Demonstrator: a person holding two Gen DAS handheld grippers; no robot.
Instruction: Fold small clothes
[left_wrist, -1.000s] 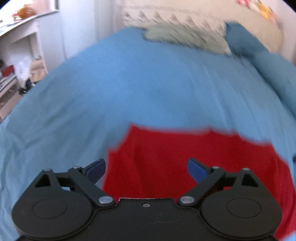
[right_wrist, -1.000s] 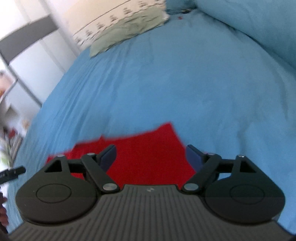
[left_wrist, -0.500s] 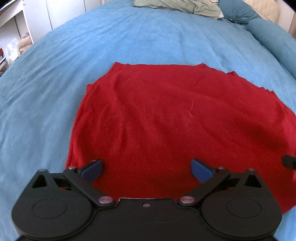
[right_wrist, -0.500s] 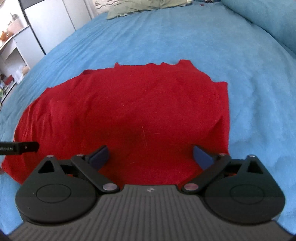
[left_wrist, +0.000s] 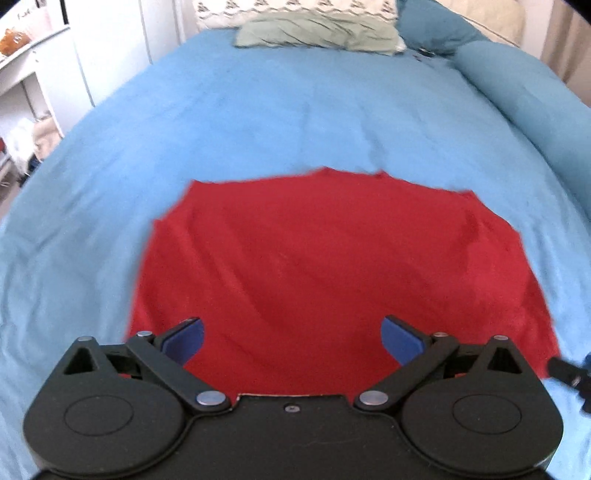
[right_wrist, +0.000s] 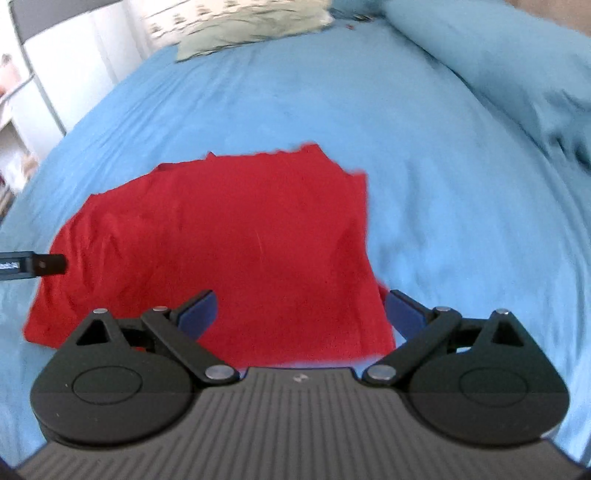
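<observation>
The bed had the red top lying flat near its front edge. Both grippers, left and right, had pulled back from half a second earlier, wide open and holding nothing, so no fold had begun, I'd say.

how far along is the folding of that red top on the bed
Done: the red garment lies spread nearly flat on the blue bedspread; whether it already has a fold I cannot tell. In hand: nothing; the left tongs and right tongs are open over its near edge. Left: gripping and folding.
</observation>
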